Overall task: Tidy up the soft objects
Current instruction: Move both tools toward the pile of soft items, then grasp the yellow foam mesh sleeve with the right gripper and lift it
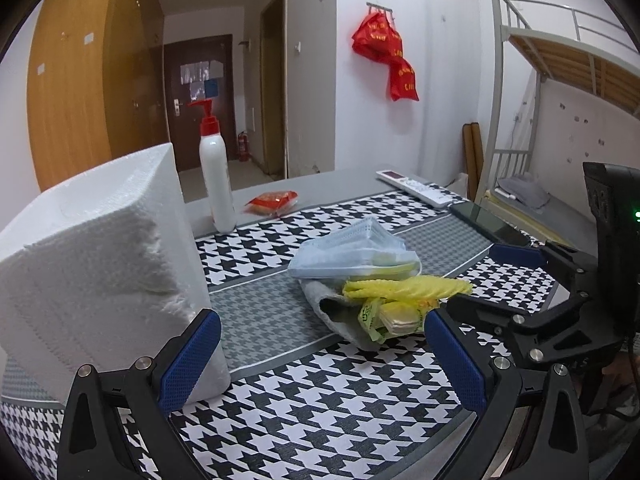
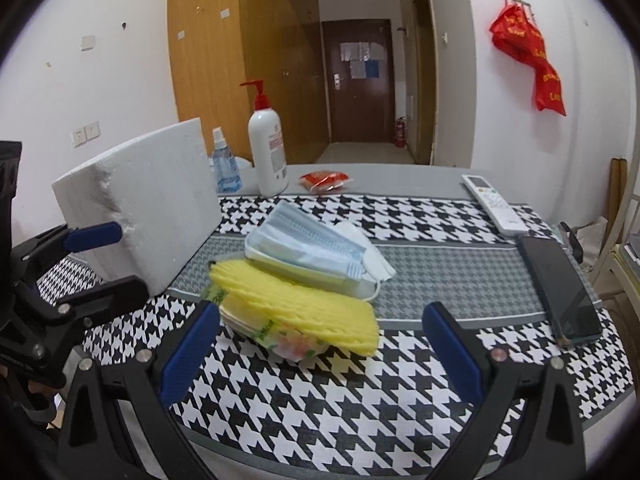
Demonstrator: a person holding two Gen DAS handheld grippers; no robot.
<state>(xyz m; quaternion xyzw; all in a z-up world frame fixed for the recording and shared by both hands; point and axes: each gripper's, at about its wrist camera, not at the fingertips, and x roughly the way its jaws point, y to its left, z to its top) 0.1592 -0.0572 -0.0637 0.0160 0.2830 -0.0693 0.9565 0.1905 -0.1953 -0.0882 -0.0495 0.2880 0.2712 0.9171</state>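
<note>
A pile of soft things lies mid-table: blue face masks (image 1: pixel 348 250) (image 2: pixel 308 248) on top, a yellow foam net (image 1: pixel 404 288) (image 2: pixel 296 308), a tissue packet (image 1: pixel 394 318) (image 2: pixel 292 338) and a grey felt piece (image 1: pixel 328 300). A white foam block (image 1: pixel 100 264) (image 2: pixel 148 200) stands on the left. My left gripper (image 1: pixel 320 364) is open, its left finger touching the foam block's near corner. My right gripper (image 2: pixel 320 352) is open and empty, just short of the pile; it also shows in the left wrist view (image 1: pixel 476 280).
A white pump bottle (image 1: pixel 216 176) (image 2: pixel 268 152), a blue spray bottle (image 2: pixel 224 164), a red snack packet (image 1: pixel 272 202) (image 2: pixel 324 180), a white remote (image 1: pixel 420 188) (image 2: pixel 492 204) and a black phone (image 1: pixel 488 222) (image 2: pixel 560 288) lie on the houndstooth mat (image 1: pixel 320 420) (image 2: pixel 340 400). A bunk bed (image 1: pixel 560 120) stands right.
</note>
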